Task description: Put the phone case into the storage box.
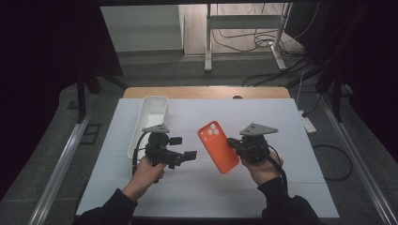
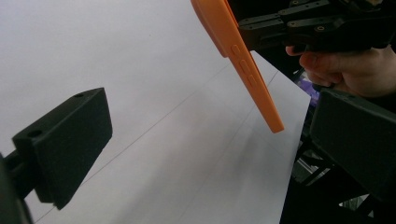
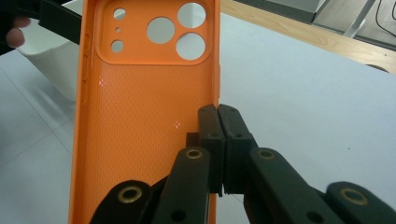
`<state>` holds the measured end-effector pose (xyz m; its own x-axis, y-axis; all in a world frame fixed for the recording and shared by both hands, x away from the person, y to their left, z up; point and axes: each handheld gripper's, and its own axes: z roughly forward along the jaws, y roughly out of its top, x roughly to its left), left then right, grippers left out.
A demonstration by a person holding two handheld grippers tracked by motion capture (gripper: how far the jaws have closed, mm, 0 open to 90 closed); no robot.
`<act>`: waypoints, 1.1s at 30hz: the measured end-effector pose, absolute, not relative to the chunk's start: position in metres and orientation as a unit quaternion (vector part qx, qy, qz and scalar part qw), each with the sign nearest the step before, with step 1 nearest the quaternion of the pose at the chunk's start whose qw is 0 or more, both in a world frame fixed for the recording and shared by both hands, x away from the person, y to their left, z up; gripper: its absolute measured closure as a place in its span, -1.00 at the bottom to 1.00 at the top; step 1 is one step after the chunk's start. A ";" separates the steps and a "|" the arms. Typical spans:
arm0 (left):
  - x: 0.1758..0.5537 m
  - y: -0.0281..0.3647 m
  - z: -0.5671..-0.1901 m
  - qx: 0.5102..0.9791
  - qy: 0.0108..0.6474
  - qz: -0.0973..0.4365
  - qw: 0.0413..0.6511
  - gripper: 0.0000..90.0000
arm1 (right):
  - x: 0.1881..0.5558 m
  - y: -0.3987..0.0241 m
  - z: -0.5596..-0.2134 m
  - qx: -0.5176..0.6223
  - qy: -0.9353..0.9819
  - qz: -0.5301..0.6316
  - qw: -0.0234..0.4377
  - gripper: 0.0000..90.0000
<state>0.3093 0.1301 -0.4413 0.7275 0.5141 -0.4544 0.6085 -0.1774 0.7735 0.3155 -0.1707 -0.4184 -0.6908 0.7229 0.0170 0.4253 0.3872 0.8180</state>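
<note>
An orange phone case (image 1: 218, 146) is held above the white counter (image 1: 263, 117), near its middle, tilted so that its camera end points away from the person. The case is seen as a thin, flexible shell with a fine dotted texture on its inner face and a raised block at the top pierced by three large round holes and smaller ones. Along one long edge, moulded side buttons are seen in the left gripper view.

The case is gripped at its right long edge by the right gripper (image 1: 233, 143), whose jaws are closed tight on the thin wall, roughly halfway along its length. The left gripper (image 1: 186, 157) is held just left of the case, its jaws spread wide with nothing between them, and apart from the case.

A white oblong tray (image 1: 149, 123) lies on the counter beyond the left hand (image 1: 148, 171), near the counter's left edge. Open counter is left in front of the case and to the right of the right hand (image 1: 261, 169). A wooden strip (image 1: 206, 92) is seen along the counter's far edge.
</note>
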 end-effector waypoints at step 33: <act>0.319 0.094 -0.447 0.754 0.364 -0.086 0.540 -1.00 | 0.300 -0.151 -0.419 0.327 0.822 0.437 0.163 0.97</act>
<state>0.3190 0.0942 -0.4474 0.7199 0.4562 -0.5231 0.6420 -0.1511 0.7517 0.3005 -0.1510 -0.4186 -0.7330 0.6800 0.0176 0.3944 0.4038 0.8255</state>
